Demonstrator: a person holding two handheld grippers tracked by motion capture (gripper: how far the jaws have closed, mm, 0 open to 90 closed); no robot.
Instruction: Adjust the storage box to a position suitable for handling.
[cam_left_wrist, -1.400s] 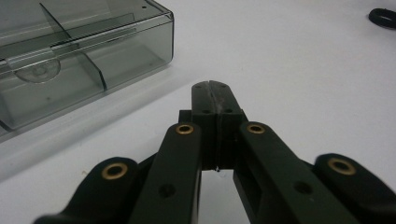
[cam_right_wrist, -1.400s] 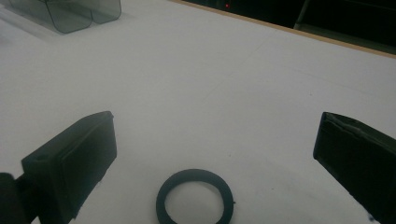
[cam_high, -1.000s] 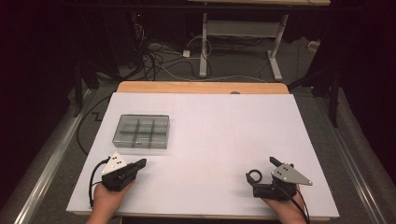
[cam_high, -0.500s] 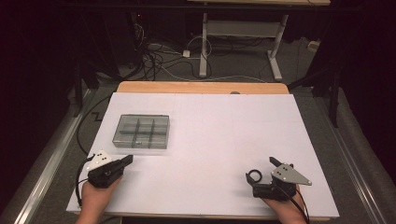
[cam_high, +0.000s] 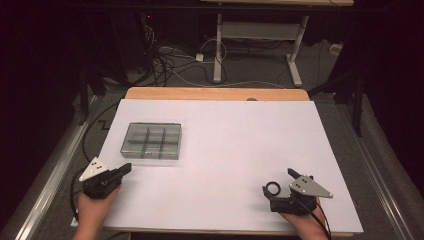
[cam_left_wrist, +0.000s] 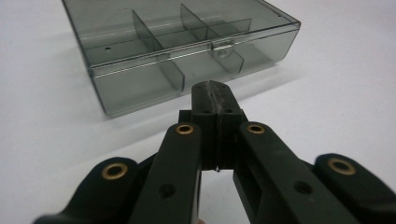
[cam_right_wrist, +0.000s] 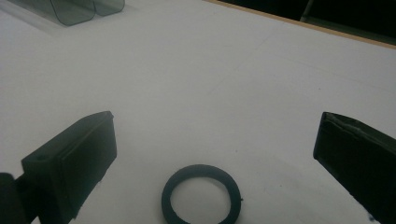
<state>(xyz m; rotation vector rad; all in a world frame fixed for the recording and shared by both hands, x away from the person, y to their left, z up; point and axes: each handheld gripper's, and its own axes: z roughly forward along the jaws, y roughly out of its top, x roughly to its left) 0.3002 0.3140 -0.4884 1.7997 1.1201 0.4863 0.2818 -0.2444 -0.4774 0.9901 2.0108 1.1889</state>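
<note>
Jaws on our left gripper (cam_high: 124, 169) are pressed together with nothing between them — in the left gripper view their tips (cam_left_wrist: 215, 100) point at the near wall of the smoky clear compartment box (cam_left_wrist: 187, 51). We see that box (cam_high: 151, 141) lying lid closed on the white table (cam_high: 225, 135), left of centre and just beyond this gripper, apart from it. Our right gripper (cam_right_wrist: 212, 163) rests at the near right with its 2 jaws spread wide — the black ring (cam_right_wrist: 201, 194) lies flat on the table between them, touching neither. From above, the ring (cam_high: 272, 188) sits just left of that gripper's body.
</note>
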